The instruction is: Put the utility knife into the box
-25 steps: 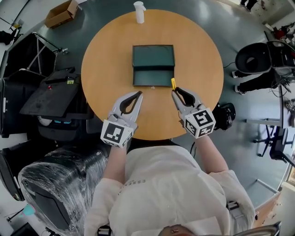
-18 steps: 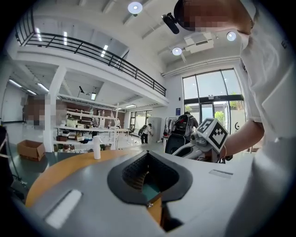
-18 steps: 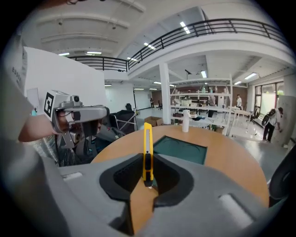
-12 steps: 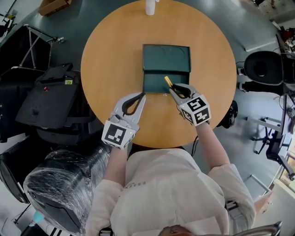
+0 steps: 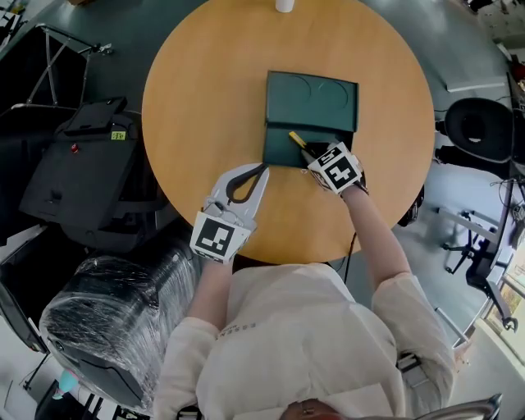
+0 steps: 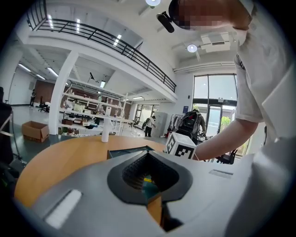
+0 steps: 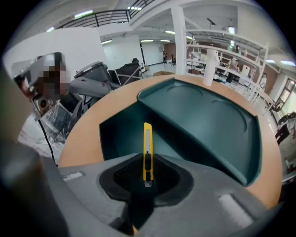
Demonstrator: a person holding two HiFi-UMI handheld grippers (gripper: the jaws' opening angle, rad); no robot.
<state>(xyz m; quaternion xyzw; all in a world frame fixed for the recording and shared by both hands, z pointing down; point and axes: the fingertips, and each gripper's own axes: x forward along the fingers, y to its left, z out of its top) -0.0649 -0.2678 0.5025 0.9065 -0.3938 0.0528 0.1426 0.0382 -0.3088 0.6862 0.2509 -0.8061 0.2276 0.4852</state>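
A dark green box (image 5: 314, 102) lies open on the round wooden table (image 5: 205, 98), its lid folded back on the far side. My right gripper (image 5: 311, 155) is shut on a yellow utility knife (image 5: 297, 141). The knife pokes forward over the box's front tray (image 5: 279, 148). In the right gripper view the knife (image 7: 147, 152) stands up from between the jaws, above the tray (image 7: 121, 135) and before the lid (image 7: 208, 118). My left gripper (image 5: 262, 170) hovers shut and holds nothing at the box's front left corner. In its own view the left gripper (image 6: 149, 181) faces the box (image 6: 124, 152).
A white bottle (image 5: 285, 5) stands at the table's far edge. Black cases (image 5: 82, 176) and a plastic-wrapped chair (image 5: 107, 320) crowd the floor to the left. A black office chair (image 5: 482, 127) is on the right.
My right gripper has carried the knife forward and left, from beside the box's front right corner to over the tray. The left gripper has edged closer to the box's front left corner.
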